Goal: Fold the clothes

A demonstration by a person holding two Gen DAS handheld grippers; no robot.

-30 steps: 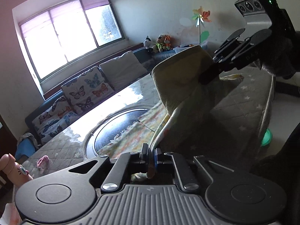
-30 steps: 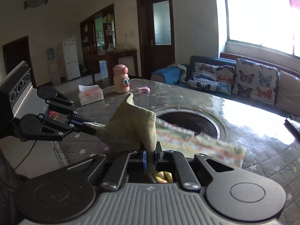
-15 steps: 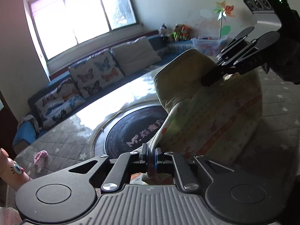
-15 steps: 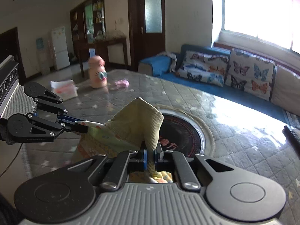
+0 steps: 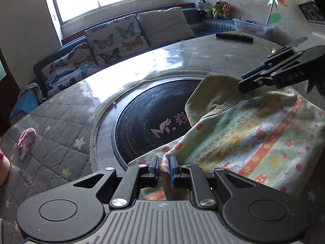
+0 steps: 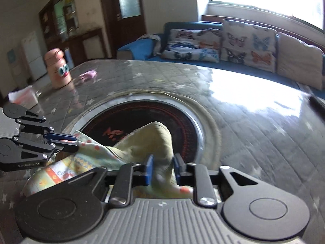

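Observation:
A child's garment point(image 5: 254, 138), printed with orange, yellow and green patterns, lies on the quilted table point(image 5: 61, 142), partly over the black round inset point(image 5: 146, 111). Its olive ribbed band point(image 5: 213, 95) is folded over on top. In the left wrist view my left gripper point(image 5: 163, 166) is low at the garment's near edge. Its jaws are opening, with a fold of cloth loose between them. My right gripper point(image 6: 162, 170) is at the olive band point(image 6: 150, 140), its jaws also opening around the cloth. Each gripper shows in the other's view: right gripper point(image 5: 254, 81), left gripper point(image 6: 67, 142).
A small pink cloth point(image 5: 27, 137) lies at the table's left. A black remote point(image 5: 234, 37) rests near the far edge. A pink cartoon container point(image 6: 57, 69) and a tissue pack point(image 6: 24, 97) stand at the far left. A sofa with butterfly cushions point(image 5: 113, 38) runs behind.
Both grippers came down and forward, lowering the raised garment flat onto the table. Their jaws, clamped on the cloth before, now stand apart.

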